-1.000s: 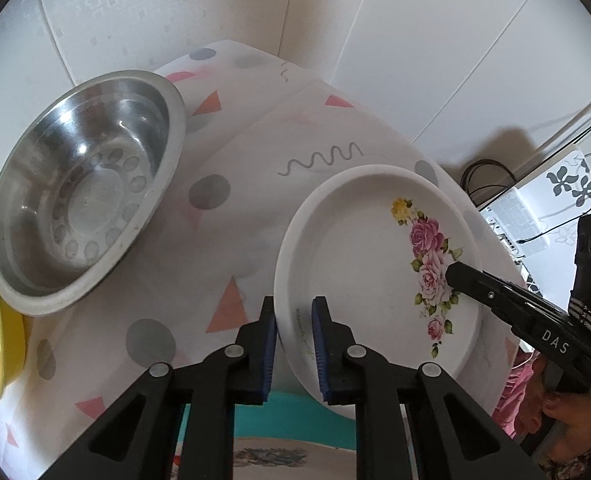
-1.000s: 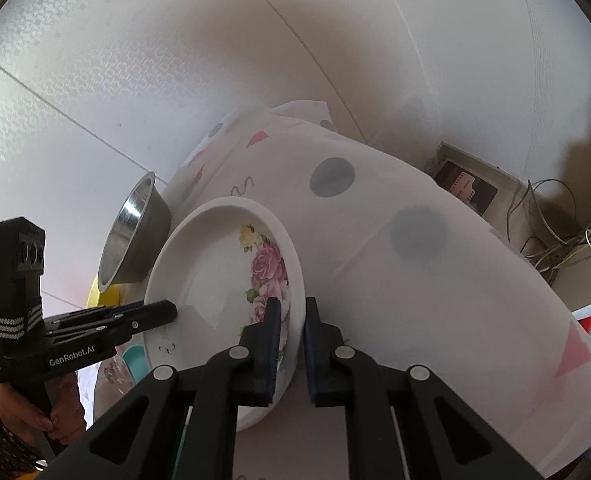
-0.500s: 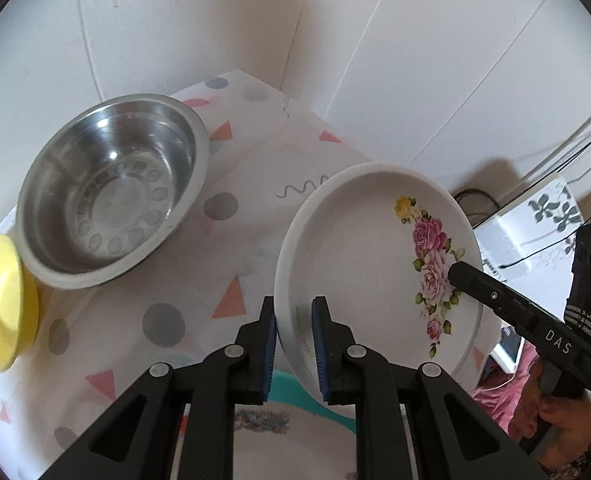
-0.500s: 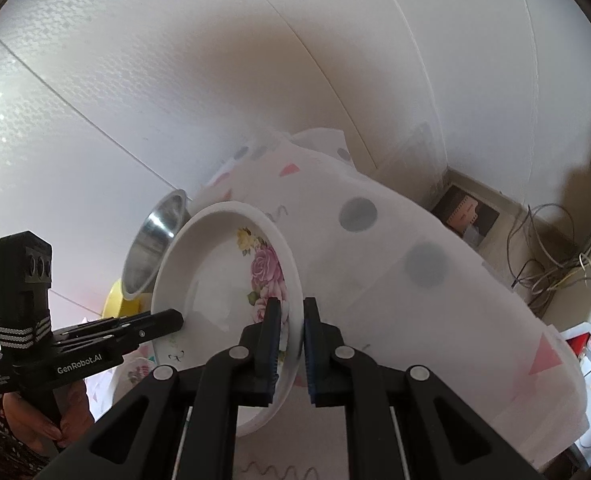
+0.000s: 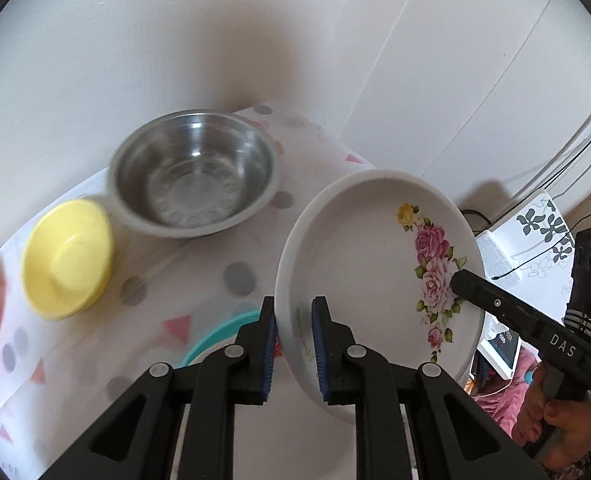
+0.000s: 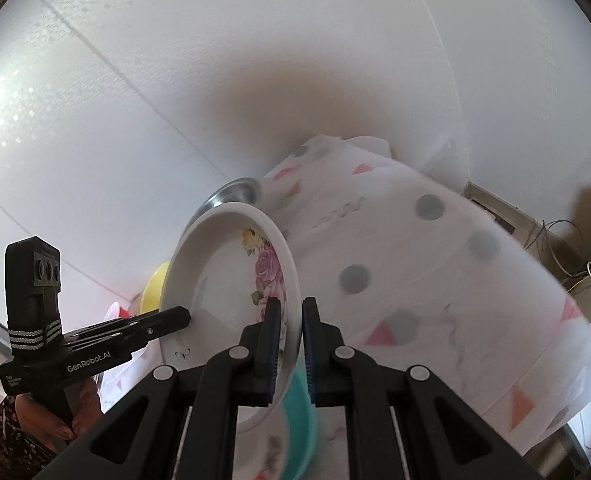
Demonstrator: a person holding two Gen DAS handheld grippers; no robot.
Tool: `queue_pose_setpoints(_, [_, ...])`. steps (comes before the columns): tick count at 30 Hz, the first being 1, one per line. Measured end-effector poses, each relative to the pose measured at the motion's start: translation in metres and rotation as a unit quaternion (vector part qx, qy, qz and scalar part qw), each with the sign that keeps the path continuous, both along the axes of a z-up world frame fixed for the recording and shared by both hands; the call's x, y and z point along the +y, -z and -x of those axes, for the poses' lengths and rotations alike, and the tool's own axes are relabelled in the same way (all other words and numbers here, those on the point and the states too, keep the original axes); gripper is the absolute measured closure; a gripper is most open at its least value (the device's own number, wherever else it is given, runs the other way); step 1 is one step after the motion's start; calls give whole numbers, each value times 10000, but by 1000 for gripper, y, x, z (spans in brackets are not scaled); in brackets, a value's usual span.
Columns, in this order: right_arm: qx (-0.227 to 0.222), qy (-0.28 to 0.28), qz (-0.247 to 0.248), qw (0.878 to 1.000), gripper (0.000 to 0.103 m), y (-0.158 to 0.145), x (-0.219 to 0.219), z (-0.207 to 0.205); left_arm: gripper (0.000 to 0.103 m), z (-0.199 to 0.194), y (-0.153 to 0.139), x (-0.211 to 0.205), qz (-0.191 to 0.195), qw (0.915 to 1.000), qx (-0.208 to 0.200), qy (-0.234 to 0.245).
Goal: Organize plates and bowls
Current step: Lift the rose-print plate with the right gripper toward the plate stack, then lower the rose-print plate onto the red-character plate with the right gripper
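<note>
**Two-gripper carry of the floral plate above the table.**
The left gripper (image 5: 293, 344) and right gripper (image 6: 287, 344) were each closed on opposite rims of the floral plate (image 5: 359, 264), held clear of the patterned tablecloth (image 5: 199, 264) and tilted. Beneath it lay a teal-rimmed plate (image 6: 301, 412); the steel bowl (image 5: 193, 178) and yellow bowl (image 5: 67, 258) stood beyond. A good placement would likely require levelling the plate, lowering both sides together, and releasing only once it rested.
</note>
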State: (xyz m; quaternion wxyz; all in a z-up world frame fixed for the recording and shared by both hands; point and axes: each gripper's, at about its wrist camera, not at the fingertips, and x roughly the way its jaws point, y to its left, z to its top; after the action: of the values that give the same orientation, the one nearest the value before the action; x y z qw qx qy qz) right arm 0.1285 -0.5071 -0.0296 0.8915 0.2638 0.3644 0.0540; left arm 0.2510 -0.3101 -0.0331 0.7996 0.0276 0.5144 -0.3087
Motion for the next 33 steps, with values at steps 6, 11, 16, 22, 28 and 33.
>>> queue_pose_setpoints(6, [38, -115, -22, 9999, 92, 2, 37, 12, 86, 17, 2, 46, 57, 9999, 41, -143])
queue_pose_setpoints(11, [118, -185, 24, 9998, 92, 10, 58, 22, 86, 33, 9, 69, -10, 9998, 68, -210])
queue_pose_setpoints(16, [290, -214, 11, 9994, 92, 22, 70, 29, 86, 44, 14, 79, -106, 9997, 109, -176])
queue_pose_setpoints(22, [494, -192, -45, 9986, 92, 39, 78, 33, 86, 52, 22, 85, -189, 9995, 188, -189])
queue_pose_setpoints(28, [587, -253, -34, 9979, 92, 48, 81, 34, 86, 54, 26, 88, -224, 9992, 256, -207])
queue_pose_setpoints(33, [633, -269, -85, 9976, 92, 50, 83, 36, 86, 51, 32, 87, -303, 9988, 319, -217])
